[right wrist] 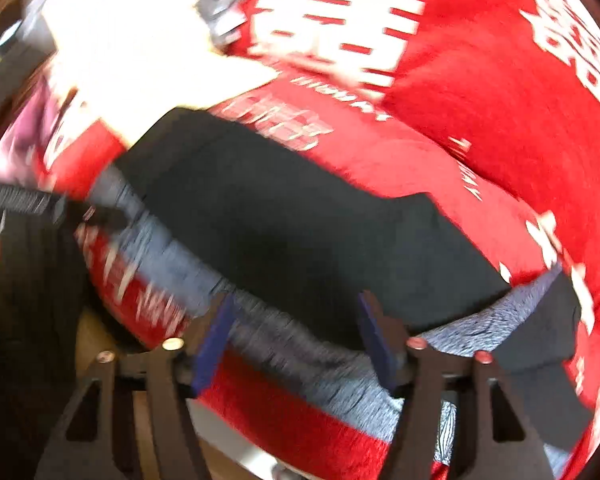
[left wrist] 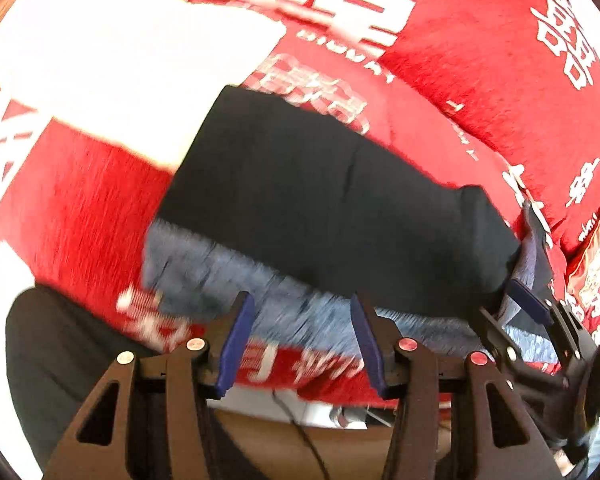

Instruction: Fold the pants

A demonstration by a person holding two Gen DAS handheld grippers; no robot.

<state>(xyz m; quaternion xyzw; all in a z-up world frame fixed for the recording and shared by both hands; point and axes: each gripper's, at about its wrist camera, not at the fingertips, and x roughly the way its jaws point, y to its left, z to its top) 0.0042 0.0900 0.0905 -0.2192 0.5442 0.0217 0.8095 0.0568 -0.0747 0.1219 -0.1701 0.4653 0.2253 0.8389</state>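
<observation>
Pants (left wrist: 320, 208): dark, folded, on the red blanket (left wrist: 480, 60); grey lining edge nearest both grippers
Left gripper (left wrist: 302, 320): fingers apart, nothing between them; near edge just ahead
Right gripper (right wrist: 296, 320): fingers apart, gripping nothing
Long axis: crosswise to both
View difference: left wrist shows the right gripper at the pants' right end

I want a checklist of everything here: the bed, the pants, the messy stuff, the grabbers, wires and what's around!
Surface: red blanket with white lettering.
Job's things: dark pants folded on the blanket, grey lining showing along the near edge.
Clutter: red packet by the pants; white cloth behind them.
Grippers: left gripper open, nothing between its jaws; right gripper open above the grey edge.
Cables: thin dark cable below the bed edge.
Surroundings: brown floor.
</observation>
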